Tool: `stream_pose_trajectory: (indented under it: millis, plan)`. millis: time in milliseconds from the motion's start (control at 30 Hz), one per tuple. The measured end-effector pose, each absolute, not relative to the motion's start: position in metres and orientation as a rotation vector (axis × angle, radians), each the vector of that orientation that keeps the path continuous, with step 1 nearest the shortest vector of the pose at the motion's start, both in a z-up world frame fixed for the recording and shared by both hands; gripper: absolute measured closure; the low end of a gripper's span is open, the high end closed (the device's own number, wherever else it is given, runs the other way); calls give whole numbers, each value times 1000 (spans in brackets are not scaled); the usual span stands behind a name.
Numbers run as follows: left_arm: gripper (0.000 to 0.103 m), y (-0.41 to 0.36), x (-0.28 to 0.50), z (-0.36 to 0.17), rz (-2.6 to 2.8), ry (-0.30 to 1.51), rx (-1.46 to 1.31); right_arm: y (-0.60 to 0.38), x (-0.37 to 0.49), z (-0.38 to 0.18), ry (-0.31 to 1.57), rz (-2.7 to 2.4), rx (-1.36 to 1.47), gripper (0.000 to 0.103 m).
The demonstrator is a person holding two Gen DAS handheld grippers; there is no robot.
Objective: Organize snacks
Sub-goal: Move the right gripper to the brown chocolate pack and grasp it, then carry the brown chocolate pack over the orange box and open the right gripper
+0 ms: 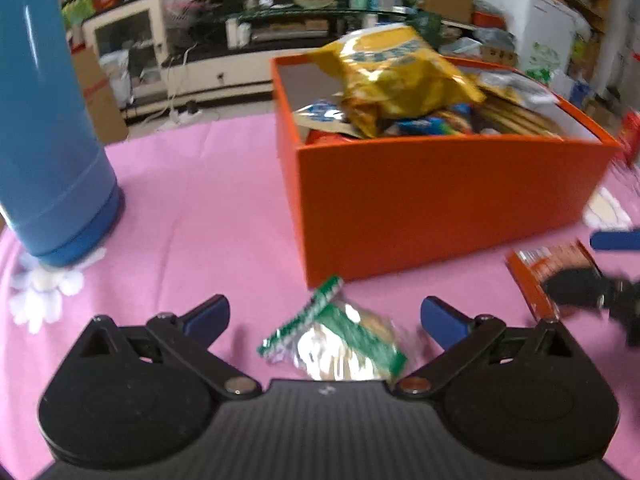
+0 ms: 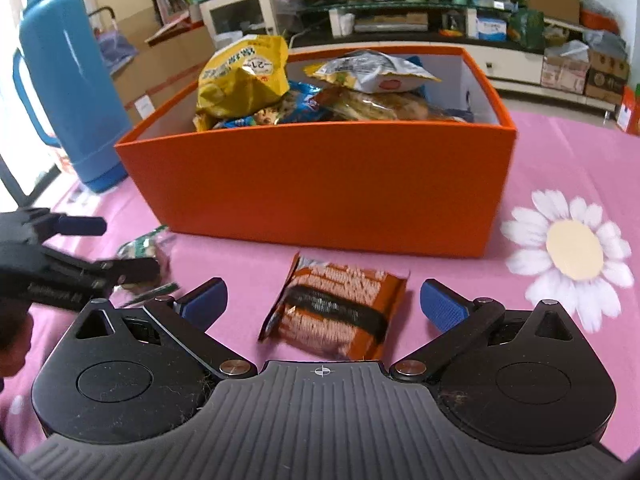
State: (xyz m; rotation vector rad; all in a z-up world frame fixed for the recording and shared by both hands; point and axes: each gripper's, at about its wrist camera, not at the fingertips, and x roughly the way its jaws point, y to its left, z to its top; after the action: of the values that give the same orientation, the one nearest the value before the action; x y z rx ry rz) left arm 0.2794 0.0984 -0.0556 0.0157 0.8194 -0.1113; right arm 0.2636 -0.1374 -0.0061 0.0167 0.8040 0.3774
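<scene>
An orange box [image 1: 440, 196] full of snack bags, a yellow bag [image 1: 396, 76] on top, stands on the pink tablecloth; it also shows in the right wrist view [image 2: 320, 184]. My left gripper [image 1: 324, 320] is open, its blue-padded fingers either side of a green-and-silver snack packet [image 1: 340, 336] lying on the cloth. My right gripper [image 2: 322, 304] is open around an orange-brown snack packet [image 2: 340, 312] lying in front of the box. That packet [image 1: 548, 268] and the right gripper show at the right in the left wrist view. The left gripper [image 2: 88, 248] shows at the left in the right wrist view.
A tall blue thermos [image 1: 44, 120] stands at the left on the cloth, also seen in the right wrist view [image 2: 68, 92]. White daisy prints [image 2: 568, 252] mark the cloth. Behind the table is a cluttered TV stand [image 2: 400, 20] with boxes.
</scene>
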Motion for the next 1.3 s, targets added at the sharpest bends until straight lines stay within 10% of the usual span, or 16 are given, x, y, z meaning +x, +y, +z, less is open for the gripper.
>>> stream_pose_trajectory:
  millis: [200,567,767,1300]
  plan:
    - [35,96,276,-65,-118,823,-33,-113,272,-22,787,386,-129,23]
    - [34,59,185,-67,-229,827,78,-126,201,-28,810,446,-180,29]
    - [12,67,172,-53,-83,803,21,-147,188,-19,860,432,-35,16]
    - [11,73,157,-62,47,863,-224,-102,242,-34,824,373,-107,7]
